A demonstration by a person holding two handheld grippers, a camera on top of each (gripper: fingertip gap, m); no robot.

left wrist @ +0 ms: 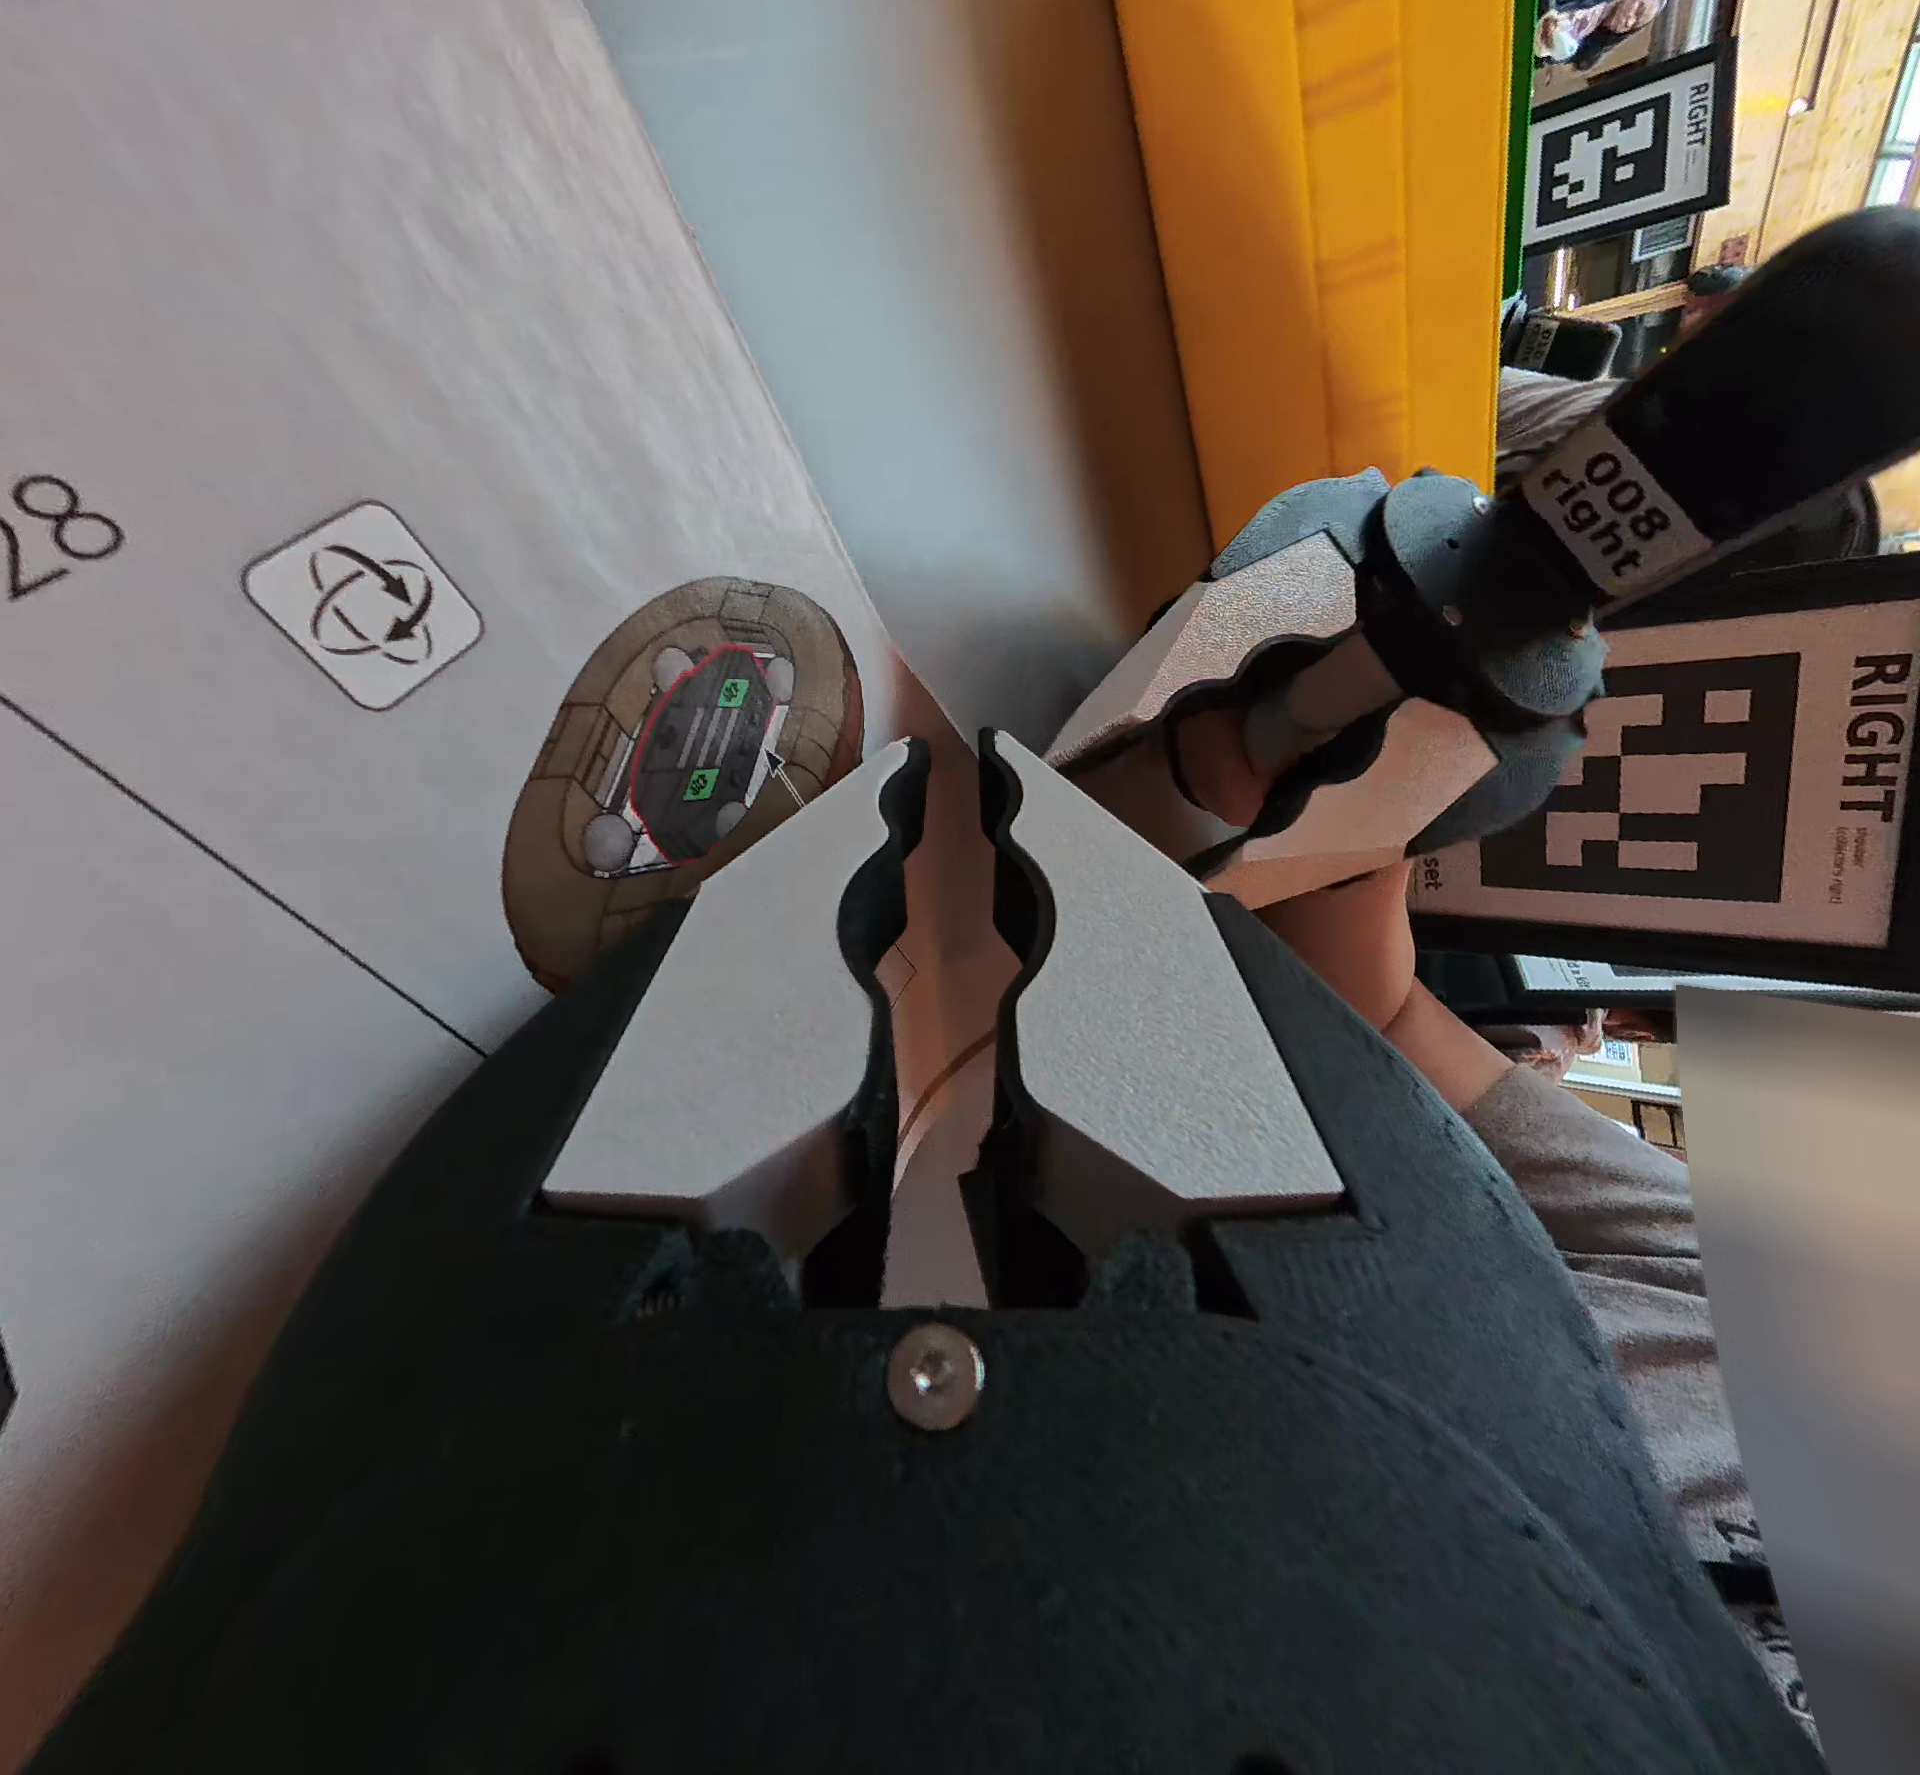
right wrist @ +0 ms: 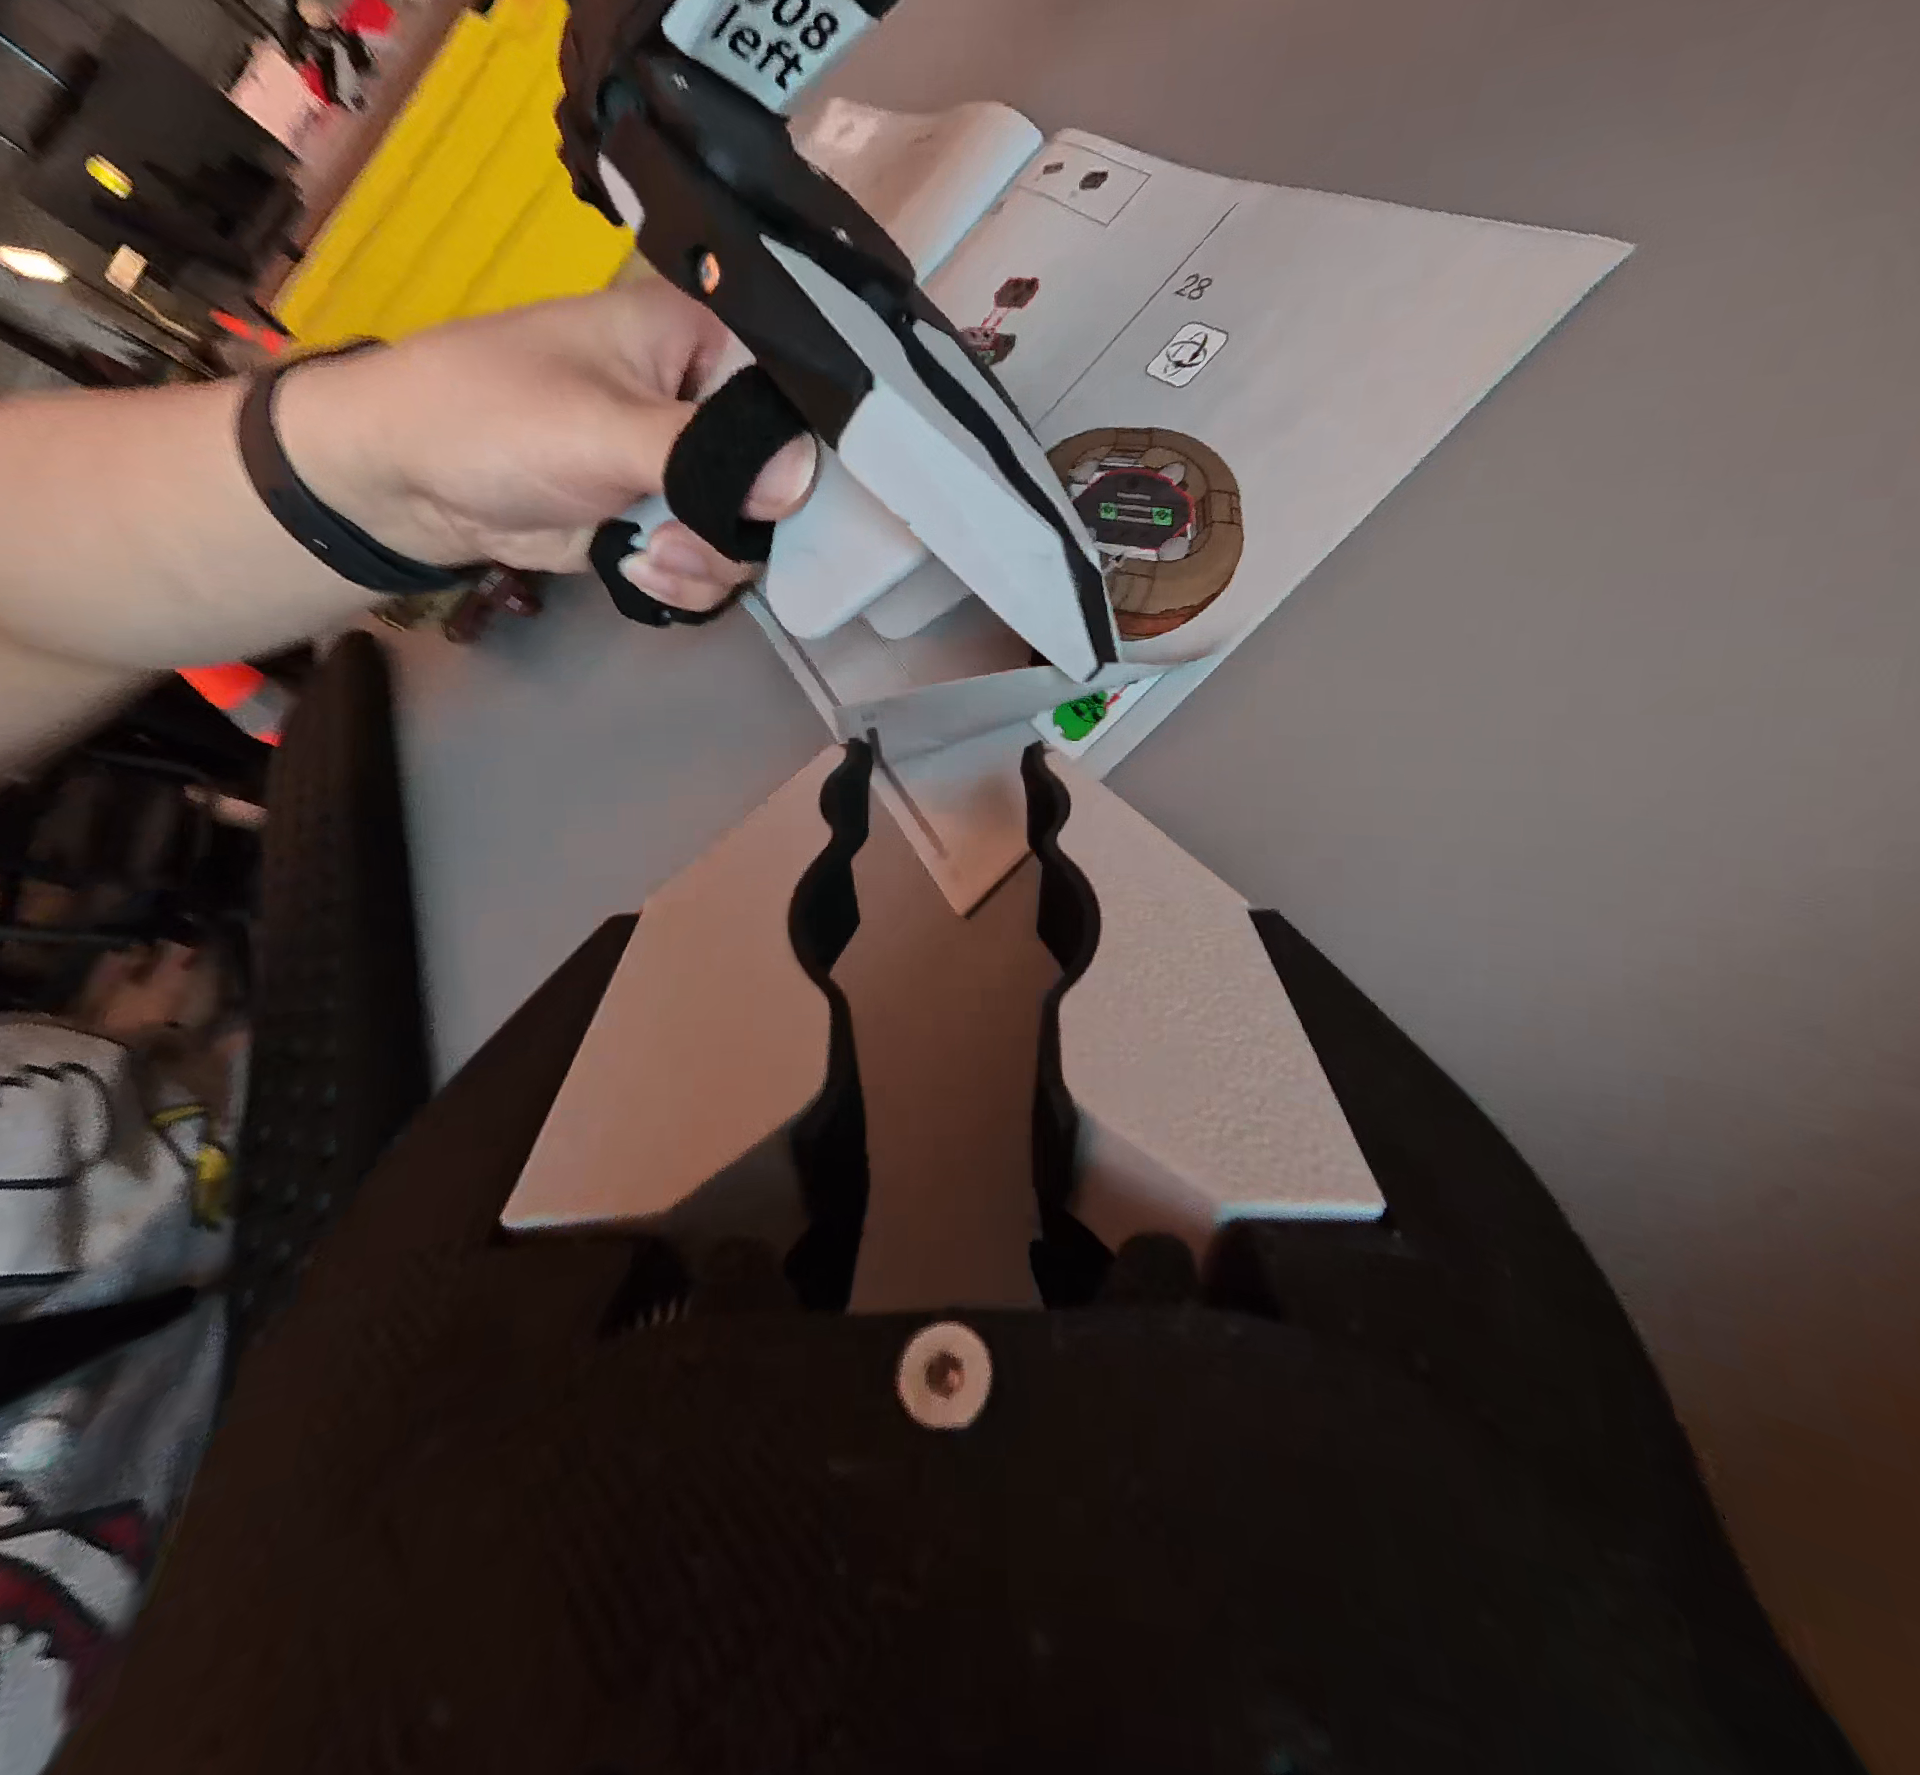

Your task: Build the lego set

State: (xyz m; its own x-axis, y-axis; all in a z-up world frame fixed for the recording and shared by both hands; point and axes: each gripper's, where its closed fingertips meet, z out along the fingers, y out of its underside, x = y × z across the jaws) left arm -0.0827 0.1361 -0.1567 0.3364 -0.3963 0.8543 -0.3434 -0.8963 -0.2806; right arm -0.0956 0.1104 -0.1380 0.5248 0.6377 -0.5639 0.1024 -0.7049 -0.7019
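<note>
The open white instruction booklet (left wrist: 312, 323) lies on the grey table, showing a picture of a round brown model; it also shows in the right wrist view (right wrist: 1351, 323). My left gripper (left wrist: 948, 754) is closed to a narrow gap on a booklet page (left wrist: 935, 1050) at the near edge. In the right wrist view, the left gripper (right wrist: 1103, 650) holds the lifted page (right wrist: 956, 712) just above the booklet. My right gripper (right wrist: 940, 759) is open, its fingers on either side of a page corner (right wrist: 966, 852). It shows close to the right of the left gripper (left wrist: 1132, 811).
A yellow bin (right wrist: 447, 198) stands at the table's far side, also in the left wrist view (left wrist: 1299, 167). Small dark red pieces (right wrist: 488, 603) lie under the hand (right wrist: 499, 458) holding the left gripper. A black studded strip (right wrist: 332, 894) stands at the left. Bare grey table (right wrist: 1558, 790) lies to the right.
</note>
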